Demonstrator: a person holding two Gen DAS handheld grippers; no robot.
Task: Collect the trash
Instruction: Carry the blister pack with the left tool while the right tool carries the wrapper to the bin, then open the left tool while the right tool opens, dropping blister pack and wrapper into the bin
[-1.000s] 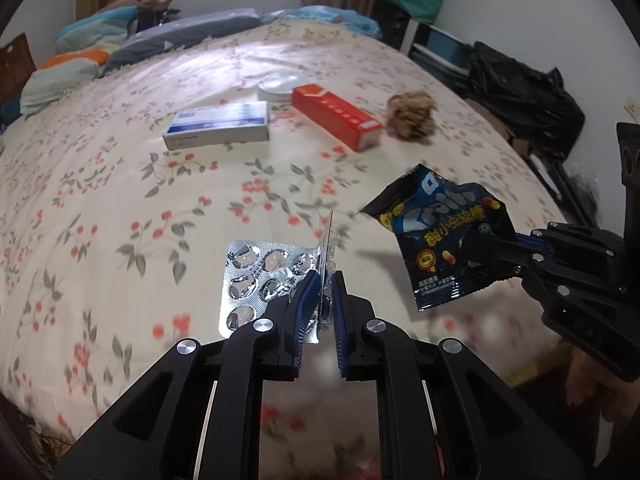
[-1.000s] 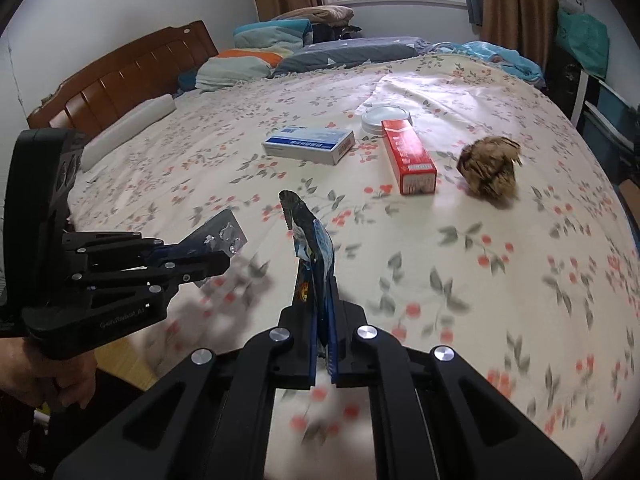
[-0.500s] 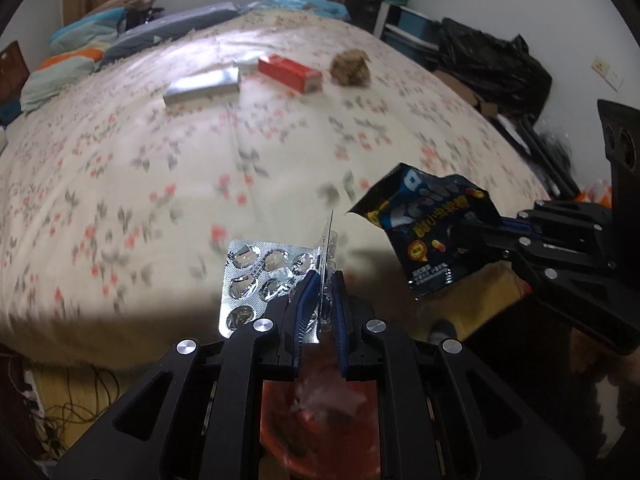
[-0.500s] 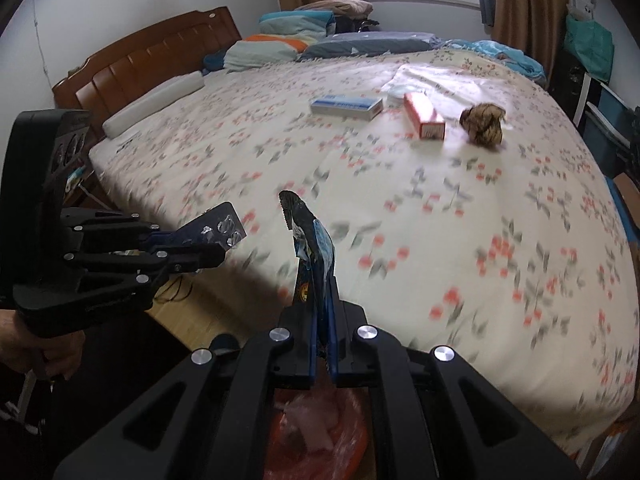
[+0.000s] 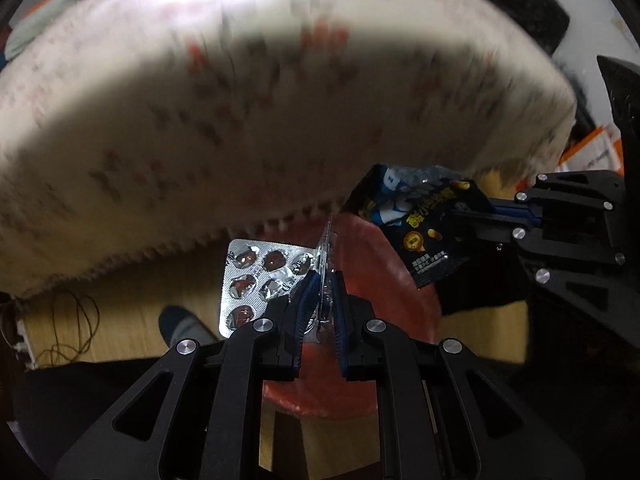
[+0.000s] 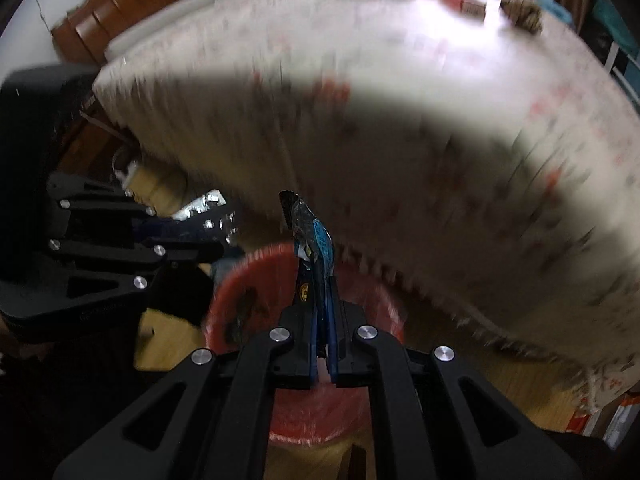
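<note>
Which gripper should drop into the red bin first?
Left, marginally. The left gripper holds the blister pack over the red bin; the snack wrapper sits nearer the rim.

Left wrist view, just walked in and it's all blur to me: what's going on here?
Someone is clearing trash off a bed. The left gripper is shut on a foil blister pack, and the right gripper is shut on a dark snack wrapper. Both hang over a red bin on the floor beside the bed. Nothing has been dropped in yet.
</note>
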